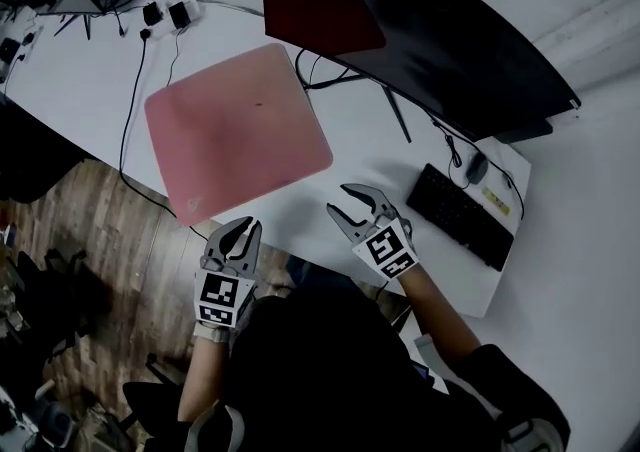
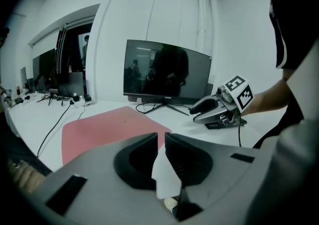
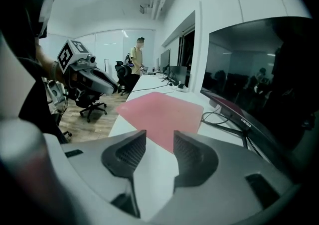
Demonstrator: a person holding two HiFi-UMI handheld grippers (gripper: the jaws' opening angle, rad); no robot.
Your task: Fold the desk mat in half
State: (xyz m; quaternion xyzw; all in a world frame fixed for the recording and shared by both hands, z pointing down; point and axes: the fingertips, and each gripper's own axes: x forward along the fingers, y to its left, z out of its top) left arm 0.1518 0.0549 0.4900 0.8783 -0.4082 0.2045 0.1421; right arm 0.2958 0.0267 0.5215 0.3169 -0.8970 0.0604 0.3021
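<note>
So far: nothing folded yet; the whole fold looks left to do.
Desk [image 1: 90, 70]: white, runs from upper left to lower right of the head view, with wood floor [image 1: 100, 230] showing at lower left.
Monitor [image 1: 430, 30]: wide, dark and curved, fills the upper right of the head view, stands just behind the mat.
Desk mat [image 1: 240, 130]: pink rounded square, lies fully flat in a single layer at centre left of the head view, turned at a slant to the desk edge, near corner close to that edge. No corner lifted, no crease visible.
Keyboard [image 1: 462, 215]: black, right of centre, well apart from the mat, out of the fold's way.
Right gripper [image 1: 342, 198]: just below centre, jaws clearly apart. Only bare desk and the mat's near edge seen between them. Holds nothing, near the mat's lower right side but not touching it.
Left gripper [image 1: 243, 225]: lower left of centre, just below the mat's near corner. Jaws almost together with a thin slit between, nothing in it. Not touching the mat.
Left to do: judged as gripping one edge, carrying it over to the opposite edge, lining the edges up and pressing the fold flat.
</note>
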